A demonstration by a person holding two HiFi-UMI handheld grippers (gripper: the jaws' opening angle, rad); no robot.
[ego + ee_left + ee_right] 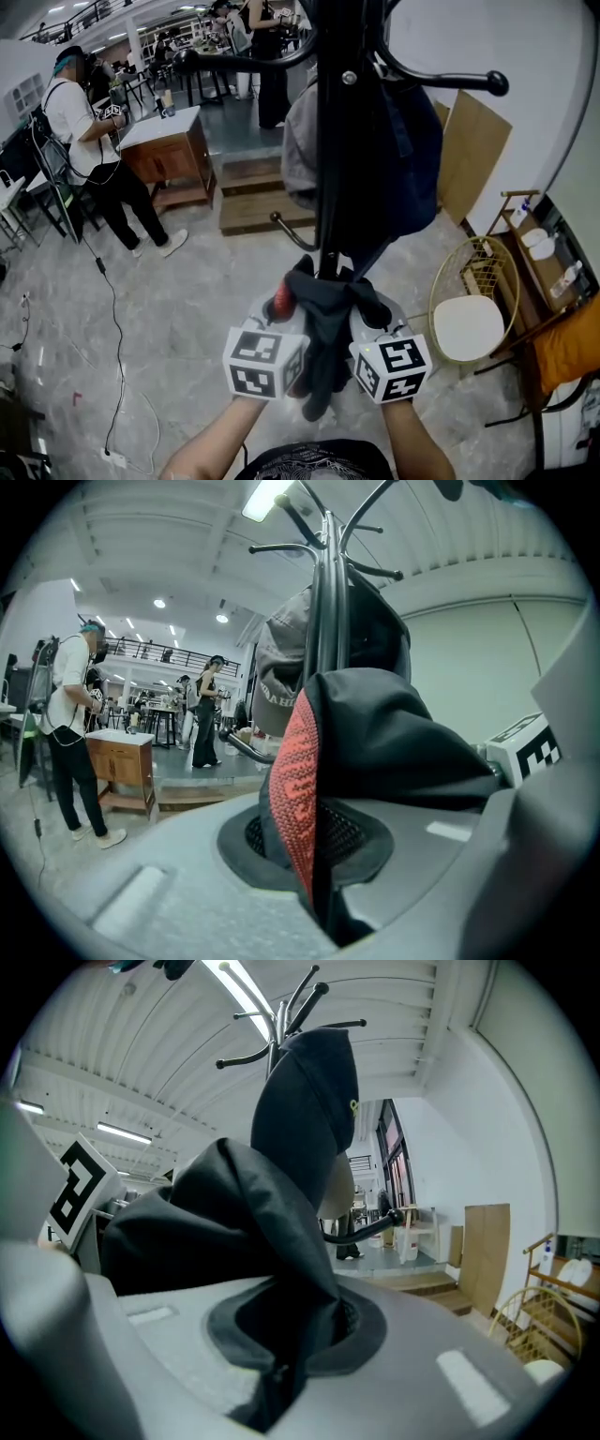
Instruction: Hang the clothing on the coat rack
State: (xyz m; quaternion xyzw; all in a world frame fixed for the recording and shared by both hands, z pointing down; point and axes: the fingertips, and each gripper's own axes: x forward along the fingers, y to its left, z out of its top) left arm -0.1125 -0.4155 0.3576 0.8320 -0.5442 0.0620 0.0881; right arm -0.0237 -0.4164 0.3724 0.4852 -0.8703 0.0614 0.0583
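Observation:
A black coat rack (337,141) stands straight ahead, with a grey cap (298,150) and a dark blue garment (403,150) hanging on it. Low in front of its pole, both grippers hold one black garment (328,323) that has a red knit patch (283,300). My left gripper (286,309) is shut on the cloth by the red patch (298,780). My right gripper (368,314) is shut on the plain black part (244,1213). The fabric bunches up between the two and hides the jaw tips. In the right gripper view the rack's hooks (291,1016) rise above a hung dark hood (314,1101).
A person (89,141) stands at the far left beside a wooden table (169,150). Wooden steps (253,202) lie behind the rack. A gold wire chair (469,323) and a shelf with bottles (539,248) are at the right. A cable (117,356) runs across the floor.

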